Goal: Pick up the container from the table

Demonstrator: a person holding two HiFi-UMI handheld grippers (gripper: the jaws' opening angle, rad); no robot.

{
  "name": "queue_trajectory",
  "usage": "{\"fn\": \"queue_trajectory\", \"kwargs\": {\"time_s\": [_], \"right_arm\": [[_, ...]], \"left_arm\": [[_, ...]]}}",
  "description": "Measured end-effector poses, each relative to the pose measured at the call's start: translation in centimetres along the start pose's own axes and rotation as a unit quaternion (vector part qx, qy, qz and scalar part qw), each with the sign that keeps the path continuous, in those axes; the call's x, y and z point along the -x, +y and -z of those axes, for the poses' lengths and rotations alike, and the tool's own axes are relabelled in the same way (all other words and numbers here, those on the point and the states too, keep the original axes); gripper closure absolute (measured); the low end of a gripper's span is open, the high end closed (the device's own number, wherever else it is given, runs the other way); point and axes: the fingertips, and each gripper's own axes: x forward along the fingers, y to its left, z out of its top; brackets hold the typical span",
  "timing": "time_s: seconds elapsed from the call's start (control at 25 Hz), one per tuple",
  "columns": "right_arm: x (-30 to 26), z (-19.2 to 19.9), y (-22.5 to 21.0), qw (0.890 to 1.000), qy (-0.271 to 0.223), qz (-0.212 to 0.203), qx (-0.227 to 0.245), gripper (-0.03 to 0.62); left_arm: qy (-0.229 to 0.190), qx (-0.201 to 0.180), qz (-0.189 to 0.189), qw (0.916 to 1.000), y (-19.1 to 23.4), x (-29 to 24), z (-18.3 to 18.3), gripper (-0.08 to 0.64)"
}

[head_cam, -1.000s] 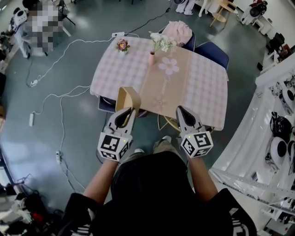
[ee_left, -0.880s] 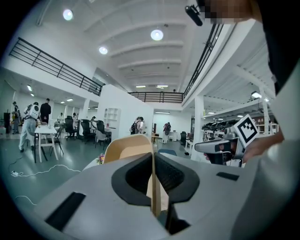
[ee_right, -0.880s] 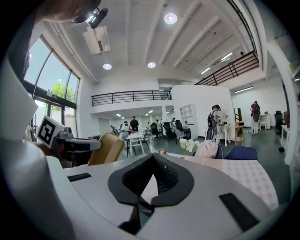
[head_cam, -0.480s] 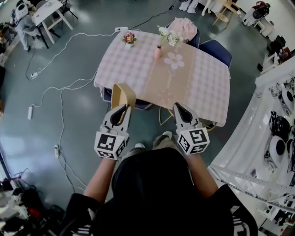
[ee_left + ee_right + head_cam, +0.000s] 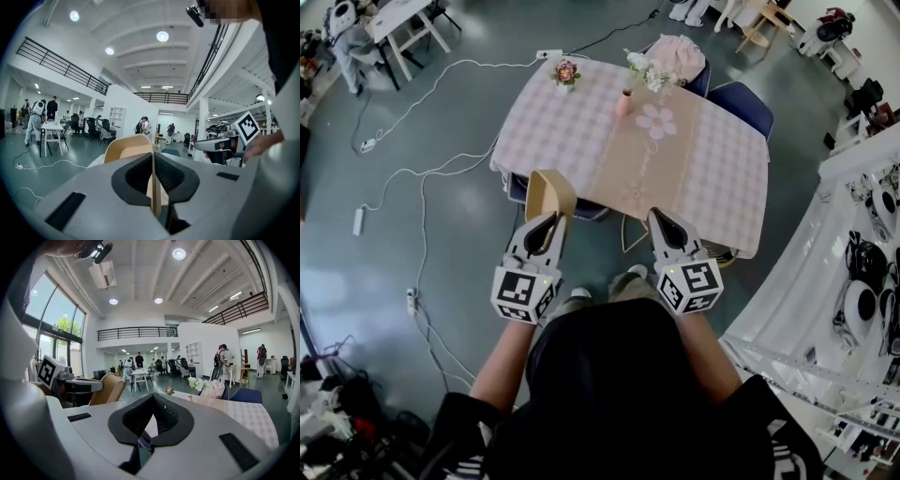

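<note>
Tan container (image 5: 553,193) could swing loose, only its thin wall clamped in the jaws of the left gripper (image 5: 550,219); the right gripper (image 5: 660,218) has its jaws together, empty.

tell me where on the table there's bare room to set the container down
Bare: the checked cloth left of the runner, from the small flower pot to the near edge, and the whole checked stretch right of the runner. The runner's near half is free too. Crowded only at the far edge, round the vase.
</note>
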Motion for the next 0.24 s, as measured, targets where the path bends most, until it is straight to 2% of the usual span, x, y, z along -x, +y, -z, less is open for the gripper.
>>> {"fn": "queue_trajectory", "kwargs": {"time_s": [0.24], "right_arm": [[-0.62,-0.34,-0.31,1.0,0.0,-0.011,0.001,0.594]], "left_arm": [[0.003,0.004,-0.002,1.0,-0.5,-0.96,-0.28,0.543]]}}
